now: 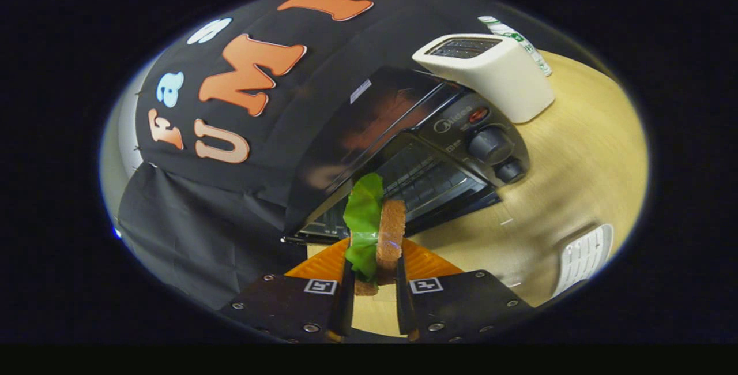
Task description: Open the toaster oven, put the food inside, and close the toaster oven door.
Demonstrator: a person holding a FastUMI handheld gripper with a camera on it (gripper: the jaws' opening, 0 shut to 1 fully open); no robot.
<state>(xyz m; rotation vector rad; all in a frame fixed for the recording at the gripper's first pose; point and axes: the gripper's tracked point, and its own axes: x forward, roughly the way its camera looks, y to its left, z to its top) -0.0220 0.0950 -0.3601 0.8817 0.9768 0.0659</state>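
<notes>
My gripper (pixel 375 268) is shut on a sandwich (pixel 391 236), a brown bread slice with a green lettuce leaf (pixel 363 219) on its left side, held upright between both fingers. Just beyond the sandwich stands the black toaster oven (pixel 403 132), with two knobs (pixel 490 144) on its right panel. Its wire rack (pixel 432 182) shows in the front opening, and the door looks folded down along the lower edge, though I cannot tell for sure. An orange plate (pixel 429 262) lies right under the fingers.
A white pop-up toaster (pixel 490 69) stands on the wooden table (pixel 576 161) to the right of the oven, with a white and green bottle (pixel 519 40) behind it. A white ribbed object (pixel 582 257) lies near the table's right edge.
</notes>
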